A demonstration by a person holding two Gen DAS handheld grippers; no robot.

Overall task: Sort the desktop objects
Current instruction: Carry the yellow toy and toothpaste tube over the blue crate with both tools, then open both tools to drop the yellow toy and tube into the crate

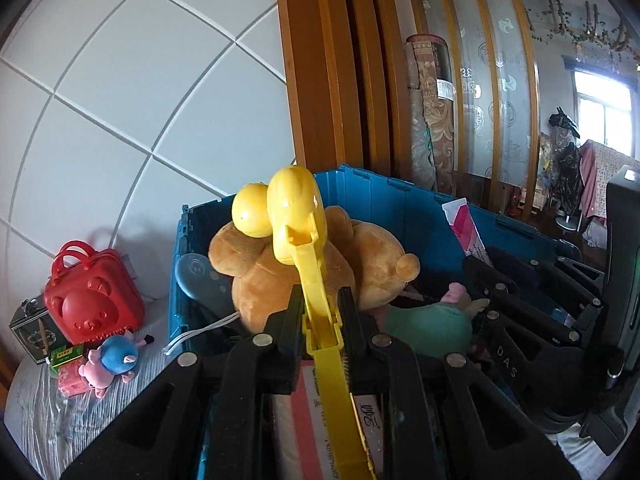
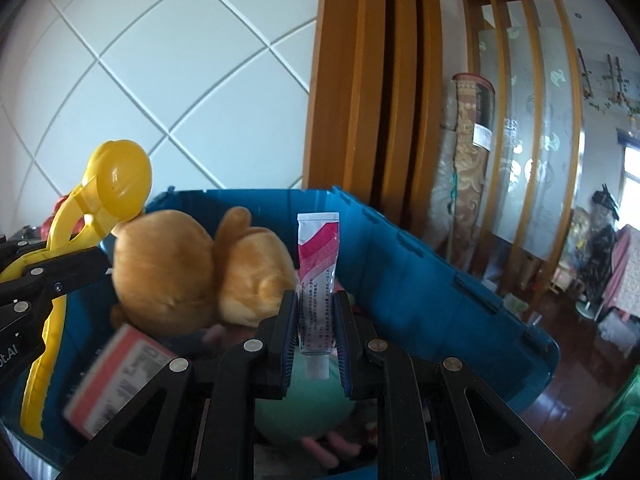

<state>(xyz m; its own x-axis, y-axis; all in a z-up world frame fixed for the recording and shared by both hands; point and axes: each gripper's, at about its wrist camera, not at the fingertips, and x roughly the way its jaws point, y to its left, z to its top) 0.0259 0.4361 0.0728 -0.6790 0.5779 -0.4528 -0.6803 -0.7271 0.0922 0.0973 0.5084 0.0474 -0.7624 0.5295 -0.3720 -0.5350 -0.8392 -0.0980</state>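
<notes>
My left gripper [image 1: 320, 312] is shut on a yellow plastic ball-scoop clamp [image 1: 298, 220] and holds it over the blue storage bin [image 1: 384, 196]. The clamp also shows in the right wrist view [image 2: 116, 180]. My right gripper [image 2: 316, 312] is shut on a white and pink tube [image 2: 318, 264], cap down, above the bin [image 2: 420, 280]. In the bin lie a brown plush bear [image 1: 320, 268], a teal plush toy [image 1: 428, 326] and a pink and white box [image 2: 116, 376]. The right gripper shows at the right of the left wrist view [image 1: 492, 280].
On the striped cloth left of the bin stand a red bear-face case [image 1: 94, 300], a dark box [image 1: 34, 330], a small pig figure in blue [image 1: 112, 360] and small pink and green packs [image 1: 68, 368]. A tiled wall and a wooden door frame [image 1: 320, 60] rise behind.
</notes>
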